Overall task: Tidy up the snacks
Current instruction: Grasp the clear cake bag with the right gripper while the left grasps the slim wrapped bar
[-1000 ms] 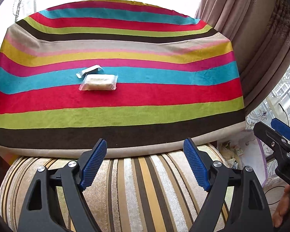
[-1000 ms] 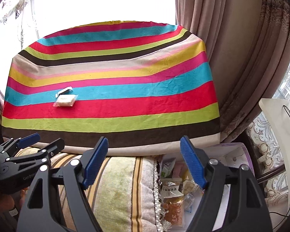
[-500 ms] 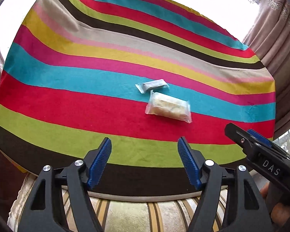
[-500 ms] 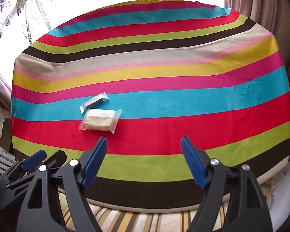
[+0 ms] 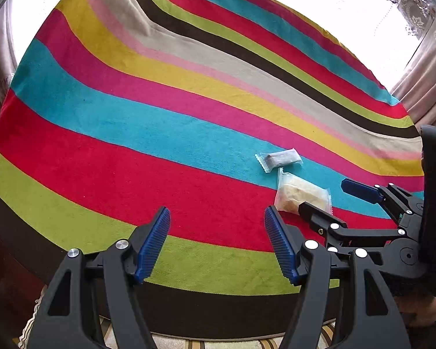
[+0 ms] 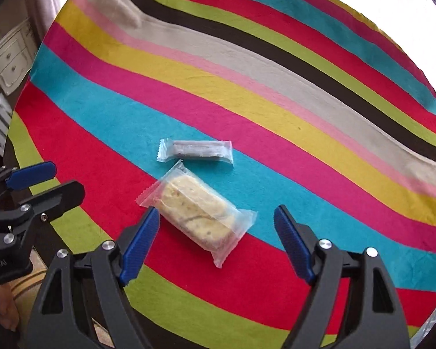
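Two wrapped snacks lie side by side on a round table under a striped cloth (image 6: pixel 276 87). One is a pale cake in a clear pack (image 6: pixel 197 212), the other a thin grey bar pack (image 6: pixel 196 151). My right gripper (image 6: pixel 216 209) hangs over the cake pack. Its jaws are opening, they stand on either side of the pack, and the pads do not press on it. My left gripper (image 5: pixel 217 209) is open and empty over the red and green stripes, left of the cake pack (image 5: pixel 300 193) and the bar pack (image 5: pixel 279 158). Each view shows the other gripper: the right gripper (image 5: pixel 324 195) and the left gripper (image 6: pixel 66 177).
A white drawer cabinet (image 6: pixel 8 61) stands beyond the table's left edge. Curtains (image 5: pixel 421 87) hang at the far right against a bright window. A striped cushion (image 5: pixel 189 343) lies below the table's near edge. A hand (image 6: pixel 3 305) holds the left gripper.
Both grippers have moved from beyond the table's near edge in over the cloth and lower. The right one now hangs over the cake pack. The left jaws have narrowed.
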Available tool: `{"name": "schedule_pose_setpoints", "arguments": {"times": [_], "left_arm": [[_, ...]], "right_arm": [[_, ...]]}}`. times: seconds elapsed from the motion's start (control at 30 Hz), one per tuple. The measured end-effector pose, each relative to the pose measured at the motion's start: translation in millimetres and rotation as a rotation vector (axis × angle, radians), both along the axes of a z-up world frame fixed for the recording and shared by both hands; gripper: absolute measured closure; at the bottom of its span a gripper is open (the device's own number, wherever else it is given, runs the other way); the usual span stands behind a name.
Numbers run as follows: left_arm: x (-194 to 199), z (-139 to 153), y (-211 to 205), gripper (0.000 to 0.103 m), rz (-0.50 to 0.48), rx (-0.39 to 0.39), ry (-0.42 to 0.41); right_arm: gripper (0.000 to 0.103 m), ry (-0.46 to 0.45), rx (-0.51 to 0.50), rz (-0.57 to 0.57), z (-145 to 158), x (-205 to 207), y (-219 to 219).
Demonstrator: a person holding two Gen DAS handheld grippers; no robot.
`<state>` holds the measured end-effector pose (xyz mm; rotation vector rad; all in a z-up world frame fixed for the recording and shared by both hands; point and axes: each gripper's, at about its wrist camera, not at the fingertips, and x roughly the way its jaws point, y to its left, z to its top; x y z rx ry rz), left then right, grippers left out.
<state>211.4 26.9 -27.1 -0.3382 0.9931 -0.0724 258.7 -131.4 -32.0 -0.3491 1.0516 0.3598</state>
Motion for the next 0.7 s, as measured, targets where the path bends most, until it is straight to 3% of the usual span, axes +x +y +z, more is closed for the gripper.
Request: {"name": "schedule_pose_setpoints", "arguments": {"times": [0.17,0.33,0.4,0.47,0.53,0.7], "left_arm": [[2.7,-1.9,-0.3,0.039,0.001,0.001,0.0],[6.3,-3.1,-1.6,0.039,-0.004,0.006,0.0],[8.7,-3.4,-1.7,0.039,-0.013,0.011,-0.003],[15.0,-4.0,-4.7,0.039,-0.038,0.028,-0.004],[24.2,-3.9,-10.7,0.039,-0.076,0.061,-0.01],[52.6,-2.0,-46.0,0.038,-0.272,0.134,-0.041]], "right_arm": [[0.022,0.048,0.008,0.073,-12.5,17.1,7.7],[0.023,0.075,0.054,0.078,-21.4,21.3,9.4],[0.03,0.061,0.059,0.058,-20.5,19.7,7.0],[0.051,0.048,0.075,0.008,-17.5,17.9,-0.3],[0.063,0.042,0.094,-0.055,-15.9,17.5,-9.3],[0.066,0.024,0.114,-0.216,-16.1,-0.1,-28.8]]}}
